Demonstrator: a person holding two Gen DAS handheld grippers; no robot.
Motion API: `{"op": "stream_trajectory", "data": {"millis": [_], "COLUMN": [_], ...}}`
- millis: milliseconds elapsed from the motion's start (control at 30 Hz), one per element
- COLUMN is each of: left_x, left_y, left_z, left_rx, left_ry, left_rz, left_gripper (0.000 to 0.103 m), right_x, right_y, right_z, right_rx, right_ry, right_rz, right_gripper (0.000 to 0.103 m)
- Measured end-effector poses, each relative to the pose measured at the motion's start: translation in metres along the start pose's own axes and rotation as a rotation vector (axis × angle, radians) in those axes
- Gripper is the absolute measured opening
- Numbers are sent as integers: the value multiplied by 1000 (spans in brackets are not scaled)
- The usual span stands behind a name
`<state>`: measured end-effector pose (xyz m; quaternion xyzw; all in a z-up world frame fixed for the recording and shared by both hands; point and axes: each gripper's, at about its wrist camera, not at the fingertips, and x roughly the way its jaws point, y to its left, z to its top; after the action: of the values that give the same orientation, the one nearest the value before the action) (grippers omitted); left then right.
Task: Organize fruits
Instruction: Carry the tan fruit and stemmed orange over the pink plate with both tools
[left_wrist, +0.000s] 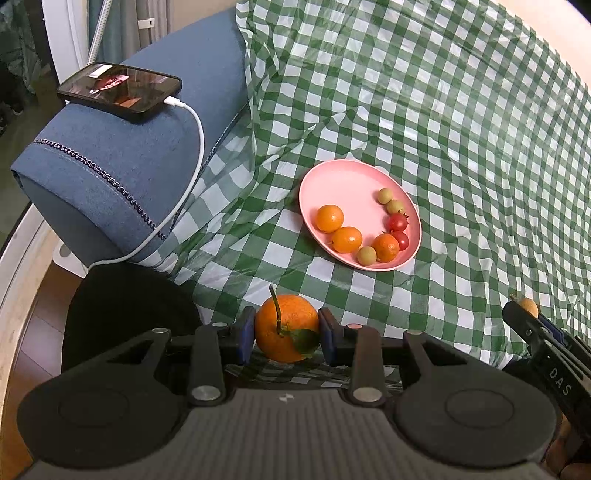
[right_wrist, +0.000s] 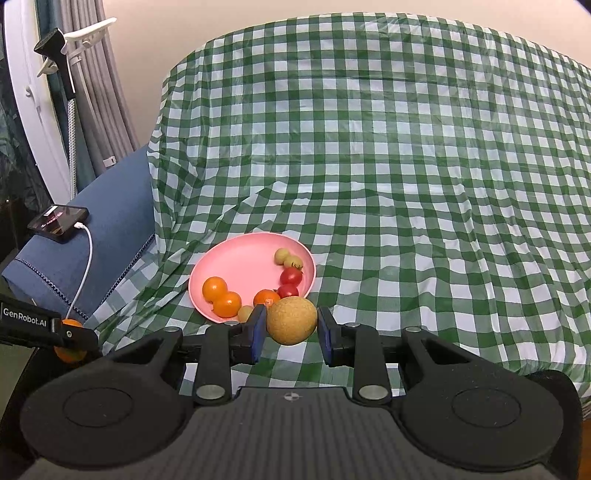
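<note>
Left, the left tongs (left_wrist: 286, 334) clamp an orange (left_wrist: 286, 326); right tongs (right_wrist: 291, 325) clamp a brown fruit (right_wrist: 291, 320), pink plate (right_wrist: 236, 258) just beyond.

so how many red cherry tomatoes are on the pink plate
2. Both sit at the right side of the pink plate: one cherry tomato beside the small green fruits, the other tomato just below it, next to an orange.

The right gripper (left_wrist: 524, 308) was cut off at the right edge of the left wrist view, hiding most of the tan fruit (left_wrist: 528, 306) it pinched. In the right wrist view, the left gripper (right_wrist: 74, 334) covered the middle of the orange (right_wrist: 70, 354), and the tan fruit hid the plate's (right_wrist: 236, 254) near rim.
</note>
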<state>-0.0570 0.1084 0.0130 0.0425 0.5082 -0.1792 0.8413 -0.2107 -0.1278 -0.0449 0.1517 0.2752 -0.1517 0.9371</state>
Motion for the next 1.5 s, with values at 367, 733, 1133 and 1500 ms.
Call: {"op": "stream_trajectory", "data": {"millis": [367, 733, 1133, 1500], "left_x": [15, 47, 121, 197], "left_y": [-3, -16, -42, -72], "left_z": [13, 50, 99, 127], "left_rx": [3, 9, 55, 168], "left_ry": [21, 40, 105, 154], "left_rz": [9, 14, 41, 82], "left_gripper": [40, 40, 40, 40], "right_x": [19, 59, 137, 203], "right_y": [-4, -2, 0, 13], "right_z": [0, 10, 20, 27], "right_rx": [-11, -20, -38, -118], "right_ry": [41, 78, 152, 189], "right_rz": [-3, 0, 28, 77], "right_gripper": [31, 30, 30, 31]}}
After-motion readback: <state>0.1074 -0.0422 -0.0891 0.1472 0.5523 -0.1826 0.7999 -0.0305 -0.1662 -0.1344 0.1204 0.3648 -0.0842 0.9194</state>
